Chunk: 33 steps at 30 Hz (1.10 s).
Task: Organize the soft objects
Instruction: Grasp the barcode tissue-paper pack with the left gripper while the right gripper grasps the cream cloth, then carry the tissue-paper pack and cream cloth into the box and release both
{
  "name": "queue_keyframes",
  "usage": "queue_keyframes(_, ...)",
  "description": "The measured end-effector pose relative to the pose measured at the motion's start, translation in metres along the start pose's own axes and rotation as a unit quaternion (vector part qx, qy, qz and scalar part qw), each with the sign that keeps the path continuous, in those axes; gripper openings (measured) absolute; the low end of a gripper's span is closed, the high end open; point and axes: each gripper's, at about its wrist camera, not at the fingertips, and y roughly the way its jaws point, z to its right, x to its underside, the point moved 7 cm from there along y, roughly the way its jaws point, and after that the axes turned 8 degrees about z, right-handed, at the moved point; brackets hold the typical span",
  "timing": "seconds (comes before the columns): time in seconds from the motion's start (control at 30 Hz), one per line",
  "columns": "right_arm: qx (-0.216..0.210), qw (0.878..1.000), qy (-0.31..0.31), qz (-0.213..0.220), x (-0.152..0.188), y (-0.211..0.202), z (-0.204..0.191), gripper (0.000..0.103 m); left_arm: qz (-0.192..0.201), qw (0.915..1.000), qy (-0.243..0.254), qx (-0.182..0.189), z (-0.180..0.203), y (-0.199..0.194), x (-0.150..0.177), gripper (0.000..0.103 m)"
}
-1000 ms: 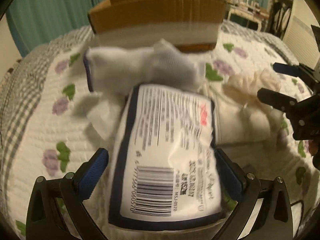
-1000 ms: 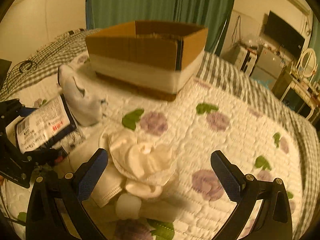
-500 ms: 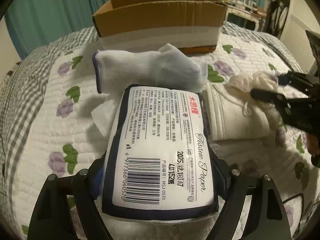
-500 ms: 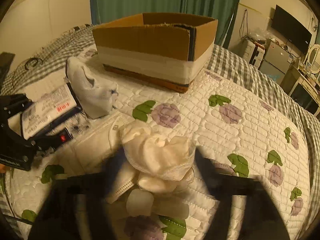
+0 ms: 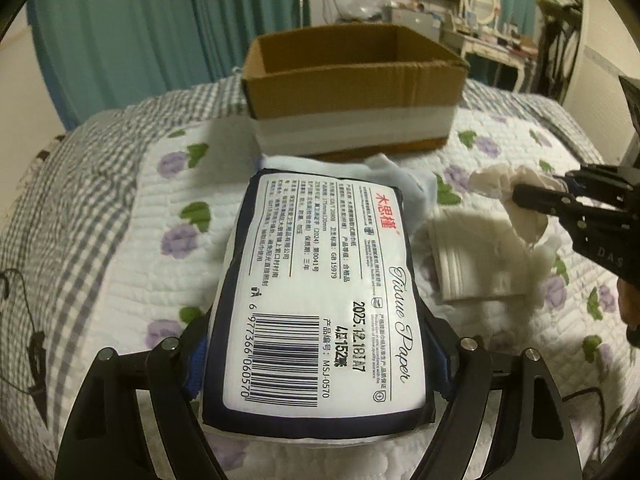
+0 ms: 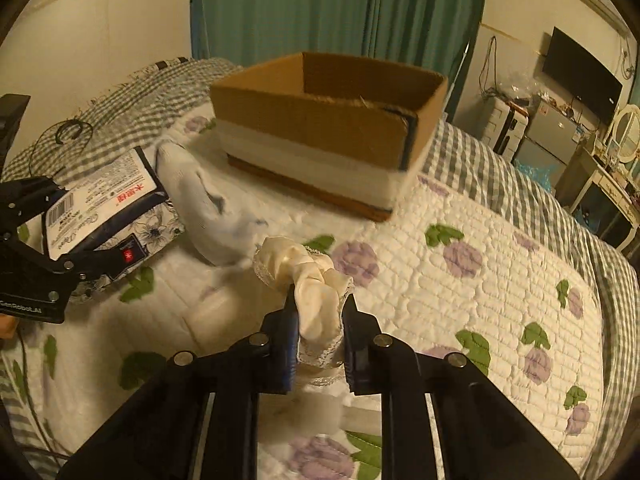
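My left gripper point(image 5: 320, 360) is shut on a tissue paper pack point(image 5: 320, 300) with a white label and dark blue edge, held above the quilt; the pack also shows in the right wrist view point(image 6: 104, 208). My right gripper point(image 6: 318, 320) is shut on a cream lace-trimmed cloth point(image 6: 312, 284), lifted off the bed; the cloth shows in the left wrist view point(image 5: 508, 192). An open cardboard box point(image 5: 352, 96) with a white band stands ahead on the bed point(image 6: 328, 120). A white sock point(image 6: 208, 220) lies between pack and box.
A folded white mask or cloth point(image 5: 472, 256) lies on the floral quilt point(image 5: 132, 240) right of the pack. Green curtains point(image 6: 320, 8) hang behind the bed. Furniture and a television point(image 6: 580, 76) stand at the right. A cable point(image 6: 68, 132) lies at the bed's left.
My right gripper has closed on the cream cloth and raised it. My left gripper has closed on the tissue pack and lifted it, with the box now lower and nearer in view.
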Motion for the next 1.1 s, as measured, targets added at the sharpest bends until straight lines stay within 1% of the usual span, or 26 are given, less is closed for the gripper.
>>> queue_keyframes(0.17,-0.008,1.000,-0.006,0.005,-0.012,-0.008,-0.021,0.017,0.020,0.9995,-0.017,-0.017,-0.018,-0.011,-0.009,0.081)
queue_keyframes(0.27,-0.013,1.000,-0.006,0.013,-0.023,-0.015,-0.033,0.017,0.033,0.9986,-0.030,-0.028,-0.032,-0.017,-0.019,0.081)
queue_keyframes(0.4,-0.020,0.999,-0.001,0.028,-0.040,-0.023,-0.047,0.017,0.052,0.9970,-0.048,-0.033,-0.047,-0.026,-0.031,0.081)
queue_keyframes(0.53,-0.038,0.999,0.010,0.033,-0.054,-0.030,-0.061,0.017,0.073,0.9952,-0.049,-0.042,-0.056,-0.035,-0.040,0.081)
queue_keyframes(0.7,-0.051,0.997,-0.002,0.052,-0.071,-0.040,-0.077,0.017,0.089,0.9933,-0.056,-0.048,-0.065,-0.040,-0.057,0.081)
queue_keyframes(0.87,-0.044,0.995,0.000,0.084,-0.094,-0.049,-0.074,0.017,0.119,0.9898,-0.060,-0.051,-0.068,-0.046,-0.083,0.081)
queue_keyframes(1.0,-0.024,0.993,-0.003,0.117,-0.115,-0.058,-0.060,0.017,0.145,0.9863,-0.059,-0.051,-0.068,-0.051,-0.105,0.081)
queue_keyframes(1.1,-0.008,0.991,0.001,0.133,-0.128,-0.062,-0.049,0.017,0.162,0.9838,-0.060,-0.048,-0.068,-0.053,-0.121,0.081)
